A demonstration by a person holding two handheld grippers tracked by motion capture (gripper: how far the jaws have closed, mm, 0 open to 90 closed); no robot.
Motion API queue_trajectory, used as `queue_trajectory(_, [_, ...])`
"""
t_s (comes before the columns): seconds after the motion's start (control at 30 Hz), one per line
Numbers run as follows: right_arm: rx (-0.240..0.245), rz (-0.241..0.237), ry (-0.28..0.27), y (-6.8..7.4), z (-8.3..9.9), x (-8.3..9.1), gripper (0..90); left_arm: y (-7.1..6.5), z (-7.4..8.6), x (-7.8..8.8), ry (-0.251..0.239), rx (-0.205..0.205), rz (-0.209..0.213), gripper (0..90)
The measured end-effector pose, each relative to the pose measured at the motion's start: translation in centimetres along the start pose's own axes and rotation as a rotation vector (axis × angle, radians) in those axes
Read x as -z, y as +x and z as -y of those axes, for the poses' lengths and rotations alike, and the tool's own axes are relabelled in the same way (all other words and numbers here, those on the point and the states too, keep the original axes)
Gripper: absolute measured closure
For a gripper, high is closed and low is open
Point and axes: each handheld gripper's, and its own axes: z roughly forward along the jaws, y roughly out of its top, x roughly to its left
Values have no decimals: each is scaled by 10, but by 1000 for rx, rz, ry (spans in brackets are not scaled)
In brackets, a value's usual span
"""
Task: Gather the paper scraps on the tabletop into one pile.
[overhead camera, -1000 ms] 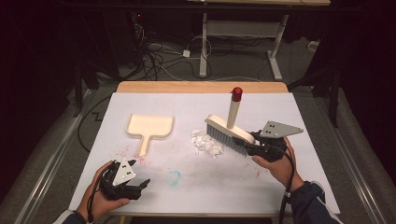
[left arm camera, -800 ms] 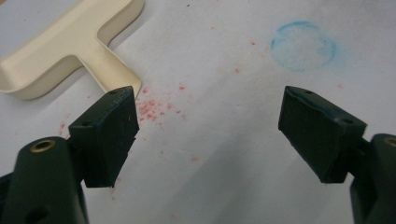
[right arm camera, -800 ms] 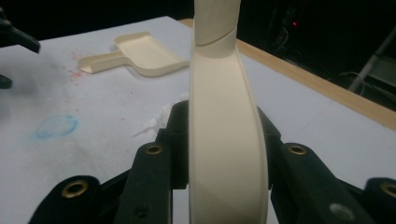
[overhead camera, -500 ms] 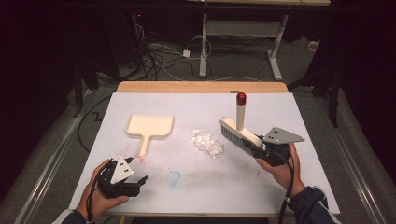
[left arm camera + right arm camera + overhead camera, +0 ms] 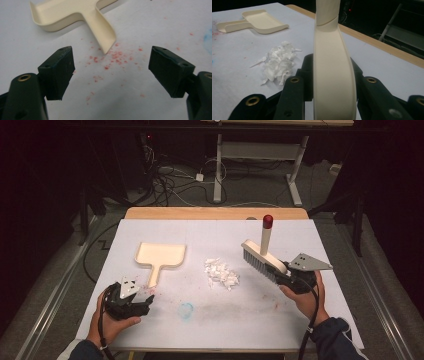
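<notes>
Brush [image 5: 263, 261], pinched in the right gripper [image 5: 291, 279], has drawn back right of the paper scraps [image 5: 220, 274]; the left gripper [image 5: 141, 301], spread, nears the dustpan [image 5: 161, 258] handle on the bench [image 5: 240, 320]

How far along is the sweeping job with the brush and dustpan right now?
Early stage. Done: the right gripper is shut on the brush, holding it beside the pile of paper scraps. In hand: the left gripper is open just short of the dustpan handle, not gripping it. Left: pick up the dustpan, sweep the scraps into it; the pan looks empty and the pile untouched.
</notes>
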Motion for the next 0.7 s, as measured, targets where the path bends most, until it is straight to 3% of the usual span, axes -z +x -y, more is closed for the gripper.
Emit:
queue_trajectory(0.13, [-5,13,-7,-4,1,1,681,8,-3,-8,4,56,21,212])
queue_trajectory(0.6, [-38,58,-6,-11,3,7,681,6,-10,-22,28,85,50,229])
queue_trajectory(0.7, [-72,33,-20,-12,3,7,681,6,-14,-29,47,94,52,236])
